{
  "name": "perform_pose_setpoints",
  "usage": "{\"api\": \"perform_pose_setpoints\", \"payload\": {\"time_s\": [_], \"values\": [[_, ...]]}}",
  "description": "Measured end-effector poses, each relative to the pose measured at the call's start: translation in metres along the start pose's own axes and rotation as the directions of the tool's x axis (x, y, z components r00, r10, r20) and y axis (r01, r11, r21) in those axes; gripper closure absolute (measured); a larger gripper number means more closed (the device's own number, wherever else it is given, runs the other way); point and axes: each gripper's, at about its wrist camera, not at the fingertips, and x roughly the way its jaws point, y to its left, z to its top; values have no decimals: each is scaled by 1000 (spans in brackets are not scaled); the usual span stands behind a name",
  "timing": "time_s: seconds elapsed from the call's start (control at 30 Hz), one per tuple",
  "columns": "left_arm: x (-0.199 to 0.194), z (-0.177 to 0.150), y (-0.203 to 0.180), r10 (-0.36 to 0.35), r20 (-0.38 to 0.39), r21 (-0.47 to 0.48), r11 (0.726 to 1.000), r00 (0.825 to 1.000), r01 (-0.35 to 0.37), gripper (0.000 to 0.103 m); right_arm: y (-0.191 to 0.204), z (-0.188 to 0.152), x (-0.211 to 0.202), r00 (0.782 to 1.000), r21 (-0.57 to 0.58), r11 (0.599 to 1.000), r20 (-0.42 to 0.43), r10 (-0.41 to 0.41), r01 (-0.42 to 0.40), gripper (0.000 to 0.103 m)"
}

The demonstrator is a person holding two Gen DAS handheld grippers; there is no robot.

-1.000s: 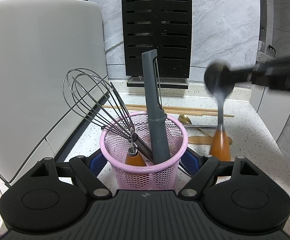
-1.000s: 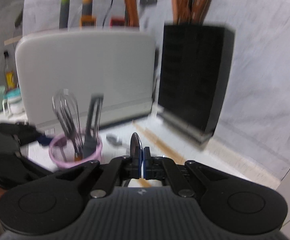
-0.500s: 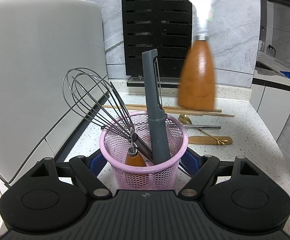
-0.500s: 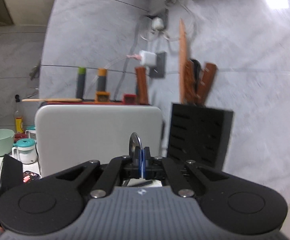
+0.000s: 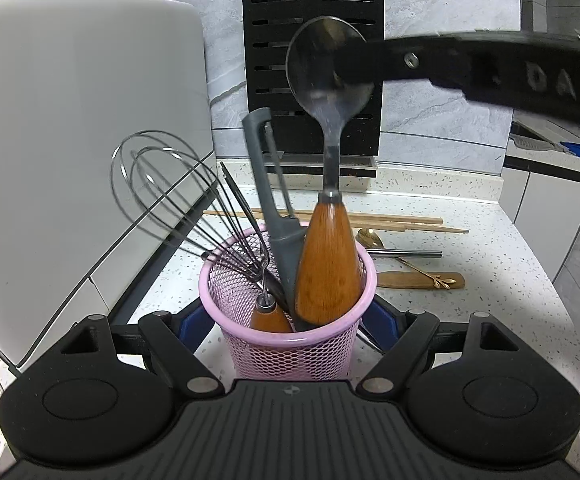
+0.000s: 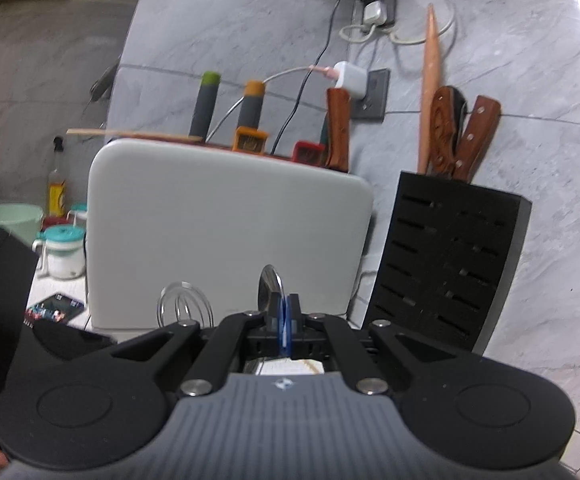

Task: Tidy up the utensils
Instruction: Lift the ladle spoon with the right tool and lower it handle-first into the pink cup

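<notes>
The pink mesh basket (image 5: pixel 288 332) is gripped on both sides by the left gripper (image 5: pixel 288 326) near the front edge of the worktop (image 5: pixel 469 312), and a whisk (image 5: pixel 194 208) and a grey peeler (image 5: pixel 276 216) are already stood in it. The wooden-handled spoon (image 5: pixel 327 240) is clamped by its bowl in the right gripper (image 6: pixel 284 320), whose jaws are pressed tight on it, and its handle is lowered into the basket. Chopsticks (image 5: pixel 389 222), a gold spoon (image 5: pixel 369 237) and a wooden utensil (image 5: pixel 417 280) are left lying toward the right edge. A white appliance (image 5: pixel 82 140) and a black knife block (image 5: pixel 311 68) are placed before the marble wall.
</notes>
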Motion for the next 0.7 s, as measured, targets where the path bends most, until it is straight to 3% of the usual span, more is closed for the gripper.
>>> {"api": "perform_pose_setpoints", "payload": {"time_s": [0.37,0.7], "values": [[0,0,0,0,0,0,1000,1000,0,10,11,-15,-14,997,-114,991,-43,62,-67,103],[-1,0,-1,-3,0,3,1000,1000,3,10,17,-29,3,979,-134,984,-180,95,-120,103]]}}
